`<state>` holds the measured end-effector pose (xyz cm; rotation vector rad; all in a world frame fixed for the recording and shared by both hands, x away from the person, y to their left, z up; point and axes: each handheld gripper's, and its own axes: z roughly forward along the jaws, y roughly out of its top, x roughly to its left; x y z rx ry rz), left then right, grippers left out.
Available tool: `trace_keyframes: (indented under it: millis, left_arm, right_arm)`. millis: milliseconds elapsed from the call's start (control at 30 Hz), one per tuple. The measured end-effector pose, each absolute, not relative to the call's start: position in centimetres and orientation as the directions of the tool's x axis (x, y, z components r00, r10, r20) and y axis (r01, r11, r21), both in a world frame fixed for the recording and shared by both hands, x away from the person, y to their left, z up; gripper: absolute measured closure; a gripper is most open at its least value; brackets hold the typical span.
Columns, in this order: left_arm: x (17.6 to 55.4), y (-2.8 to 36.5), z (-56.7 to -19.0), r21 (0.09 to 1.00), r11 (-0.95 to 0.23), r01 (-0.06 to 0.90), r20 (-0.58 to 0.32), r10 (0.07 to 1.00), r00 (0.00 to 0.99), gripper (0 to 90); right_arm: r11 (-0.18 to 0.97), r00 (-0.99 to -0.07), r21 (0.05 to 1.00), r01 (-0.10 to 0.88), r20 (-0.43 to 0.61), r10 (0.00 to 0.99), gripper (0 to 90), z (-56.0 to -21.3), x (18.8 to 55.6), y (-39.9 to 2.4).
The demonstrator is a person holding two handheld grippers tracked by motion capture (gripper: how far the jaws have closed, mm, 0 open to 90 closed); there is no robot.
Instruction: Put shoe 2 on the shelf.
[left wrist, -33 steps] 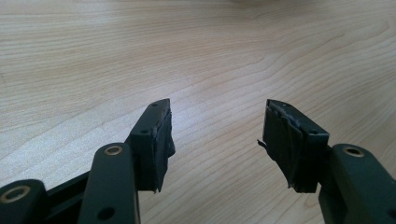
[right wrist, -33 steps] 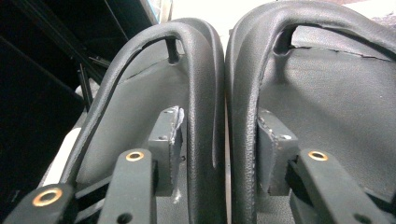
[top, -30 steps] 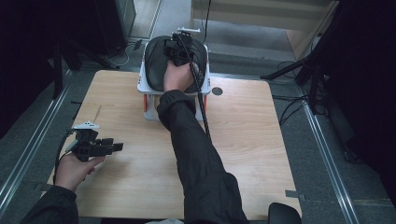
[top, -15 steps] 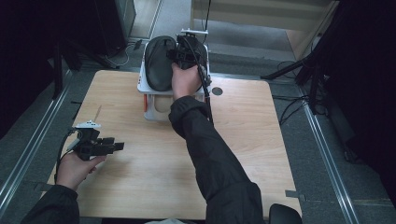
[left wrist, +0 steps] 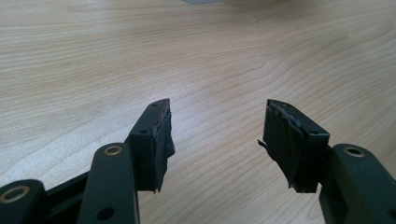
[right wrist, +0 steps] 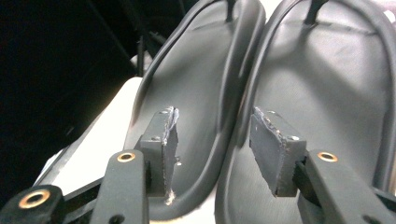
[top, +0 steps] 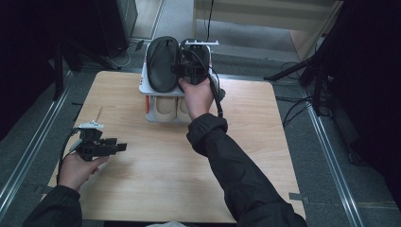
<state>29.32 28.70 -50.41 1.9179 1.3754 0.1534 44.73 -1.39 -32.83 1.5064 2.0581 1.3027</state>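
Two black flip-flops lie side by side on top of a white shoe rack at the table's far edge. The left flip-flop is in plain sight; the right flip-flop is largely hidden under my right hand in the high view. My right gripper hovers over them, open, its jaws on either side of the two adjoining rims without pressing on them. Low over the wooden table, at the near left, my left gripper is open with bare wood between its pads.
A pair of beige shoes sits on the rack's lower shelf. Cables trail from both grippers. Metal rails run along the floor on both sides of the table, and dark stands and cables lie beyond the right edge.
My right hand has drawn back from the top of the rack toward the near side, lifting slightly, and the gripper came with it. The left hand has stayed still.
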Motion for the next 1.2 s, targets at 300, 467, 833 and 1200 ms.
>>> trace_keyframes:
  millis: [300, 467, 833, 1200]
  left_arm:
    - [29.9, 28.2, -50.3, 0.634, -0.139, 0.761, -0.319, 0.849, 0.421, 41.8]
    - [30.2, 27.9, -50.3, 0.633, -0.150, 0.759, -0.315, 0.846, 0.430, 41.1]
    - [30.7, 27.0, -50.1, 0.646, -0.167, 0.744, -0.305, 0.838, 0.453, 41.2]
    - [31.0, 26.5, -50.0, 0.652, -0.176, 0.738, -0.298, 0.835, 0.463, 41.4]
  right_arm:
    - [0.092, -0.481, 0.784, 0.613, 0.279, 0.831, 51.8, -33.6, 42.2, -2.7]
    - [0.122, -0.516, 0.786, 0.607, 0.272, 0.812, 53.6, -34.0, 41.0, -3.1]
    - [0.174, -0.591, 0.773, 0.611, 0.298, 0.750, 53.3, -36.3, 38.6, -3.7]
    - [0.203, -0.640, 0.782, 0.590, 0.299, 0.708, 54.9, -38.6, 36.6, -5.0]
